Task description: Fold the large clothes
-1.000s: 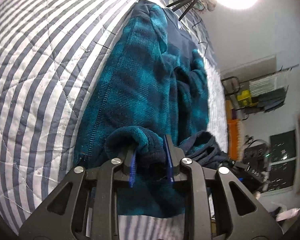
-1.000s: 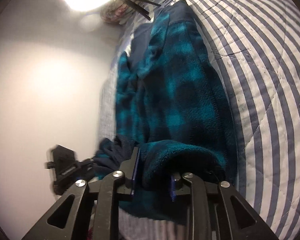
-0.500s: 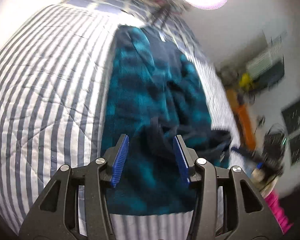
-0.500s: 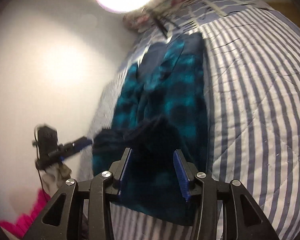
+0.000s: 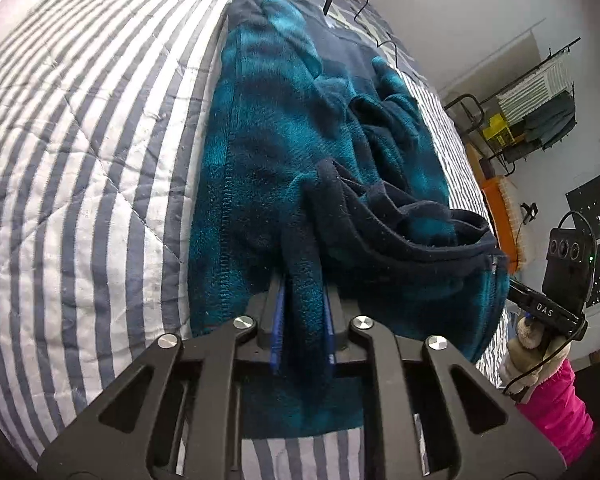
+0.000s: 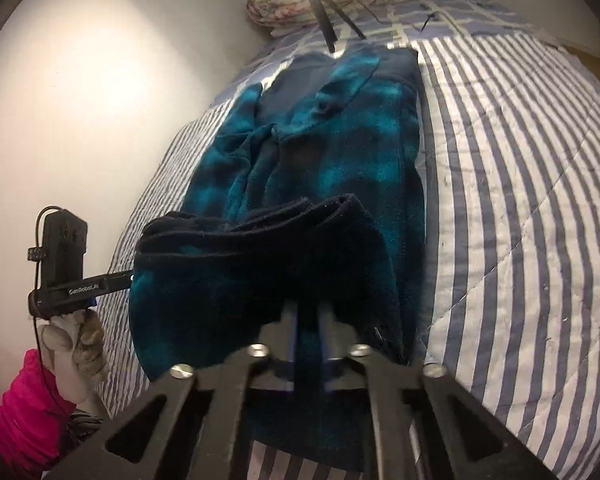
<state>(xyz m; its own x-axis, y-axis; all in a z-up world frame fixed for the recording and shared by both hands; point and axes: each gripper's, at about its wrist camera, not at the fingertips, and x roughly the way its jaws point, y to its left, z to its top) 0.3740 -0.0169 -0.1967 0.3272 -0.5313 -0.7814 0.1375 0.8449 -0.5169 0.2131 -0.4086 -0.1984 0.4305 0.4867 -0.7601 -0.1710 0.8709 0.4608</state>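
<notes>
A large teal and navy plaid fleece garment (image 5: 300, 128) lies lengthwise on a striped bed, also in the right wrist view (image 6: 324, 152). My left gripper (image 5: 302, 280) is shut on the garment's near left hem corner. My right gripper (image 6: 308, 312) is shut on the near right hem corner. Between them the dark hem edge (image 6: 260, 220) is lifted off the bed and sags in a fold. The far end of the garment lies flat near the head of the bed.
The blue and white striped quilt (image 5: 80, 160) covers the bed on both sides of the garment. Black tripod legs (image 6: 328, 20) and a floral pillow (image 6: 340, 0) sit at the bed's far end. A clothes rack (image 5: 540, 100) and an orange object stand beyond the bed's right edge.
Both grippers held bunched fleece, opened half a second ago, and have now shut on the near hem corners. The hem is now raised off the bed.
</notes>
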